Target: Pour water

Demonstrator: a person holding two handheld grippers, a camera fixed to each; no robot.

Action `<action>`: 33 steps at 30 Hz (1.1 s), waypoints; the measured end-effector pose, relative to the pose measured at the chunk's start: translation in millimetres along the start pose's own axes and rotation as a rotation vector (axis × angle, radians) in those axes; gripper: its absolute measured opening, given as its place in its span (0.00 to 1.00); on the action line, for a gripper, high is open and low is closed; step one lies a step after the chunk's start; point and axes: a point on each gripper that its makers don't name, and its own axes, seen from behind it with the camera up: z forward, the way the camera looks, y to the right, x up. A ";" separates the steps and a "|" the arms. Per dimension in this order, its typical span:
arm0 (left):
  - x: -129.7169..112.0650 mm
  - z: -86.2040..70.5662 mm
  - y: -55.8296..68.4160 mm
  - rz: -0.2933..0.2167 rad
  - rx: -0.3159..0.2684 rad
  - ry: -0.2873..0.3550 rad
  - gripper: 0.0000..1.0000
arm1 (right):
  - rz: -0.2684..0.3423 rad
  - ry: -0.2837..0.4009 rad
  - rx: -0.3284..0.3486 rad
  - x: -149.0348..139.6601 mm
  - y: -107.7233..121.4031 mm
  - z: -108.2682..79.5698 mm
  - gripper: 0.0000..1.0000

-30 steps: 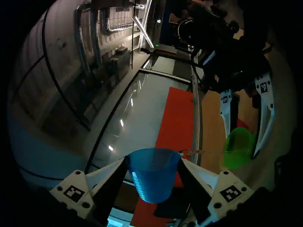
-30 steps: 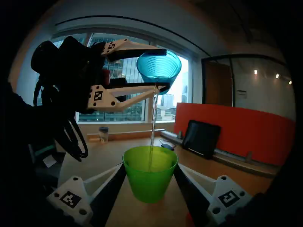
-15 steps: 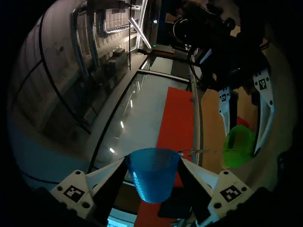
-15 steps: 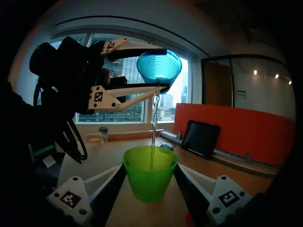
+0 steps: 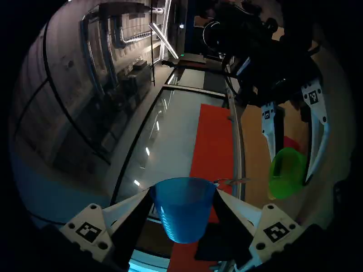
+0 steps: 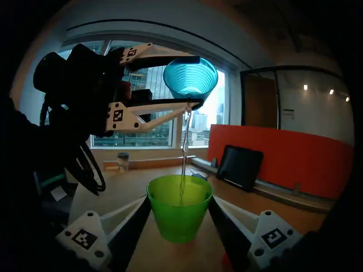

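My left gripper (image 5: 182,205) is shut on a blue cup (image 5: 183,208), tipped on its side. In the right gripper view that blue cup (image 6: 190,82) hangs high between the left gripper's (image 6: 193,81) white fingers, and a thin stream of water (image 6: 185,145) falls from its rim. The stream lands in a green cup (image 6: 179,207), upright above the wooden table (image 6: 136,181), with my right gripper (image 6: 179,213) shut on it. In the left gripper view the green cup (image 5: 286,173) sits at the right between the right gripper's (image 5: 292,170) fingers.
An orange partition (image 6: 295,154) runs along the right, with a black tablet-like slab (image 6: 239,165) leaning against it. A small jar (image 6: 123,161) stands on the sill under the window (image 6: 149,131). Black cables (image 6: 88,172) hang from the left gripper.
The blue cup has tilted slightly further and the water keeps running into the green cup. Both grippers hold nearly the same places.
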 end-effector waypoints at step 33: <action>6.4 3.8 -2.4 0.136 0.000 0.006 0.88 | -0.002 0.003 -0.007 0.5 1.7 0.7 0.89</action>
